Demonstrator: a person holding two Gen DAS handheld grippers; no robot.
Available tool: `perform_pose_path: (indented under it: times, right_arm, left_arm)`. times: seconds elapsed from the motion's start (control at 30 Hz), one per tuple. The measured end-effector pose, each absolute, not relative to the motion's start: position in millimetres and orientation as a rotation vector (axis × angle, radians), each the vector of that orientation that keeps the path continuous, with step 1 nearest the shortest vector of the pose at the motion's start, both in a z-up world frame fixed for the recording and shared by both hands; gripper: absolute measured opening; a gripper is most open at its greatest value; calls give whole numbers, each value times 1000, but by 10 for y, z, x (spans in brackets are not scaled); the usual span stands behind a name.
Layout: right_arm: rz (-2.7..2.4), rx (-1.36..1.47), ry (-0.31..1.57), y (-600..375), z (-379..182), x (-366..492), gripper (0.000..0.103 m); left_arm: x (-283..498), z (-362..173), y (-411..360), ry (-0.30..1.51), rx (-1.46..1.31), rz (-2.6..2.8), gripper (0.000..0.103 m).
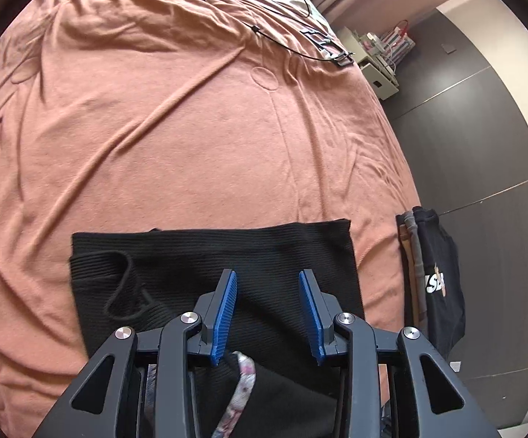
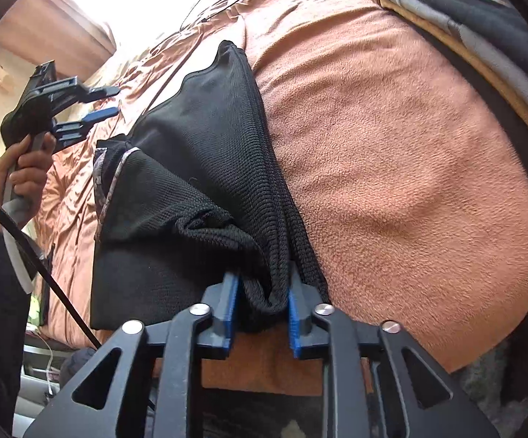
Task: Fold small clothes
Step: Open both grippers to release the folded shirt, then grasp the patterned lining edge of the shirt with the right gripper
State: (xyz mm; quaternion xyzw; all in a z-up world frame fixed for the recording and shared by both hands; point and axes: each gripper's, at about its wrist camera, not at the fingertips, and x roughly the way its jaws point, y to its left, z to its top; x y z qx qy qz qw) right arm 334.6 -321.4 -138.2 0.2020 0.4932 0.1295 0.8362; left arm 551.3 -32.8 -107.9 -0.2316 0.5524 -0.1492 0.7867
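On the salmon-pink bedsheet (image 1: 198, 138), near its front edge, lies the black ribbed garment (image 1: 227, 255), folded into a rough rectangle. A loop of its hem or strap sits on the left part of the fold. A floral-print trim (image 1: 240, 383) shows at the near edge, low in the left wrist view.

Left gripper (image 1: 268, 314): jaws spread, blue pads apart, nothing pinched between them. It hangs over the garment's near part; black fabric is visible through the gap but the pads are not pressing on it. From the right wrist view the same gripper (image 2: 112, 102) is seen raised off the sheet, to the left of the garment, held in a hand (image 2: 19, 171).

Right gripper (image 2: 264, 299): jaws part-way apart with a bunched fold of the black garment (image 2: 205, 168) sitting between the blue pads. Fabric touches both pads; whether they're still clamping or just loosely around it, can't tell. That corner of the garment is pulled up into a ridge running away from the gripper.

Right of the garment, at the bed's edge, a stack of folded clothes (image 1: 435, 277) with a dark printed tee on top. Far end of the bed: a black cable (image 1: 264, 33) looped on the sheet.
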Motion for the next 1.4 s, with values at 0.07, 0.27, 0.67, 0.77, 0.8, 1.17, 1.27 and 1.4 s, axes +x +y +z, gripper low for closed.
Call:
perform_pose_path:
  times: [0.07, 0.27, 0.67, 0.77, 0.8, 1.17, 1.27, 1.4]
  right_arm:
    - [262, 390, 1028, -3191, -1300, 3296, 50]
    - [250, 275, 968, -3067, -1024, 3239, 53]
    - [390, 55, 926, -2585, -764, 3404, 53]
    - [434, 14, 934, -2459, -771, 3517, 53]
    - [445, 0, 936, -2402, -782, 3557, 53]
    - [612, -154, 998, -1866, -948, 3976, 47]
    - [639, -208, 1018, -1670, -1010, 4071, 47]
    - [661, -261, 1043, -1466, -1118, 4164, 47]
  left_arm:
    - [5386, -1056, -216, 1187, -484, -314, 37]
    - [4933, -1059, 23, 1209, -421, -298, 37]
    - [4124, -1199, 351, 1230, -402, -281, 37]
    - [3990, -1251, 408, 1231, -424, -275, 37]
    - [3943, -1270, 425, 1230, -438, -276, 37]
    - [3537, -1400, 605, 1206, -535, -276, 37]
    - [3472, -1411, 684, 1199, -551, -269, 37]
    - [3415, -1386, 803, 1182, -566, -254, 37]
